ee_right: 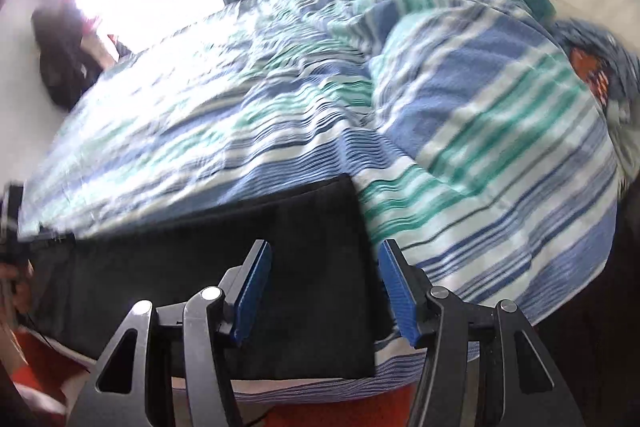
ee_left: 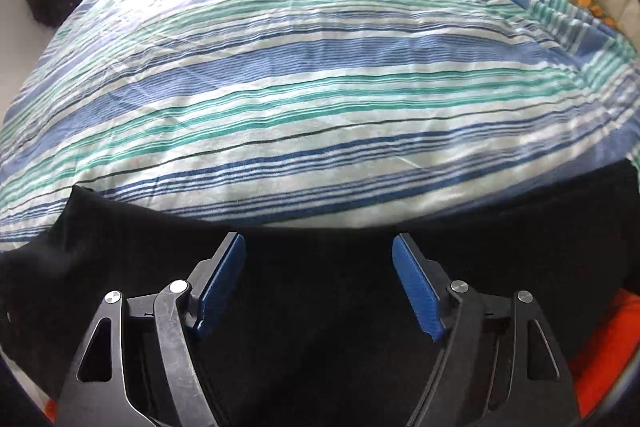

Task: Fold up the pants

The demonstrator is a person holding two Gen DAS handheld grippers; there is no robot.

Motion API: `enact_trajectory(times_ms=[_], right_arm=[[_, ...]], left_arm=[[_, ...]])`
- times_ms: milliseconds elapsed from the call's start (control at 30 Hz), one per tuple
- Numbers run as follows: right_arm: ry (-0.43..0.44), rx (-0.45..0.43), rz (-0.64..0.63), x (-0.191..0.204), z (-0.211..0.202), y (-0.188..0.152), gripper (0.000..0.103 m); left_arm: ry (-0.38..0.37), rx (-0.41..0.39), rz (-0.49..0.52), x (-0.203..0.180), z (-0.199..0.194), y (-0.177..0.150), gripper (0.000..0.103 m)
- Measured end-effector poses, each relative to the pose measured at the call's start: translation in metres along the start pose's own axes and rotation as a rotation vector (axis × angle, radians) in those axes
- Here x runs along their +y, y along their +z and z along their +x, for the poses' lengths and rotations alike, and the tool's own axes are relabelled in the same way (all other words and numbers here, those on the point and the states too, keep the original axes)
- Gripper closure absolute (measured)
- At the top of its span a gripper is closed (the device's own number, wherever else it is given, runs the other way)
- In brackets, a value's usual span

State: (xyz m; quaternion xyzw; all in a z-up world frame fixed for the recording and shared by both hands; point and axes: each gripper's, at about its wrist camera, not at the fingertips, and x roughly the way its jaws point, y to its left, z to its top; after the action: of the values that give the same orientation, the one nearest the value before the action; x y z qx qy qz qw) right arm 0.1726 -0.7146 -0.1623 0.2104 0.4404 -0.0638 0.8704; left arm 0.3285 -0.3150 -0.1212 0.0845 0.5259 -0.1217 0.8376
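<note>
1. Across most of both frames spreads a bed [ee_left: 320,75] under a blue, green and white striped cover, bunched into a mound at the right of the right wrist view.
2. Along the bottom edge lie the black pants [ee_right: 248,227], flat on the near side of the bed, with a squared end at centre right.
3. Soft, light and limp, they would likely sag and slide; a corner or edge of that end looks the best hold.
4. At lower centre, the left tool [ee_left: 319,279] gapes wide over the dark cloth, gripping nothing.
5. Lower centre again, the right tool [ee_right: 324,283] stands partly apart, empty, above the pants' end.
</note>
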Motion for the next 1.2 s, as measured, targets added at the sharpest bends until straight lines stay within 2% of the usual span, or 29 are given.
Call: enact_trajectory(times_ms=[33,100,133,200,267,300,367,433,500,600,733,800,833,933,1067,1133,1200], right_arm=[[-0.01,0.01,0.029,-0.011,-0.001,0.002,0.047],[-0.01,0.045,0.019,-0.023,0.0,0.002,0.047],[0.017,0.073,0.007,-0.025,0.003,0.001,0.047],[0.113,0.14,0.014,-0.028,0.013,-0.001,0.047],[0.165,0.177,-0.001,-0.023,0.022,-0.002,0.047],[0.169,0.198,-0.032,-0.017,0.027,-0.002,0.047],[0.145,0.251,-0.114,-0.001,0.035,-0.002,0.047],[0.073,0.281,-0.189,0.014,0.038,-0.002,0.047],[0.045,0.256,-0.244,0.026,0.032,0.001,0.047],[0.057,0.209,-0.298,0.037,0.034,0.014,0.047],[0.045,0.217,-0.31,0.042,0.065,0.036,0.048],[0.011,0.231,-0.306,0.042,0.08,0.041,0.064],[-0.023,0.234,-0.331,0.044,0.083,0.042,0.09],[-0.096,0.164,-0.432,0.063,0.068,0.042,0.099],[-0.136,0.017,-0.515,0.084,0.043,0.052,0.1],[-0.137,0.033,-0.491,0.08,0.056,0.055,0.1],[-0.14,0.121,-0.436,0.064,0.079,0.047,0.099]], left_arm=[[-0.027,-0.008,0.034,-0.005,-0.006,-0.009,0.017],[-0.075,-0.008,0.128,-0.017,0.004,-0.029,0.016],[-0.079,0.0,0.184,-0.031,0.01,-0.037,0.016],[-0.061,0.012,0.277,-0.048,0.029,-0.047,0.016],[0.0,0.01,0.327,-0.061,0.048,-0.053,0.015],[0.019,0.002,0.306,-0.06,0.056,-0.048,0.01],[0.054,-0.002,0.195,-0.045,0.069,-0.026,0.008],[0.076,0.02,0.081,-0.028,0.071,-0.009,0.013],[0.049,0.037,0.033,-0.013,0.064,-0.006,0.017],[0.03,0.04,0.059,-0.012,0.057,-0.016,0.017],[0.026,0.023,0.148,-0.029,0.044,-0.045,0.017],[0.036,0.016,0.175,-0.035,0.037,-0.056,0.017],[0.037,0.016,0.178,-0.035,0.034,-0.061,0.017],[0.033,0.013,0.165,-0.034,0.027,-0.069,0.017],[0.038,-0.031,0.159,-0.038,0.025,-0.062,0.016],[0.045,-0.013,0.176,-0.045,0.031,-0.062,0.016],[0.062,-0.005,0.207,-0.053,0.037,-0.068,0.016]])
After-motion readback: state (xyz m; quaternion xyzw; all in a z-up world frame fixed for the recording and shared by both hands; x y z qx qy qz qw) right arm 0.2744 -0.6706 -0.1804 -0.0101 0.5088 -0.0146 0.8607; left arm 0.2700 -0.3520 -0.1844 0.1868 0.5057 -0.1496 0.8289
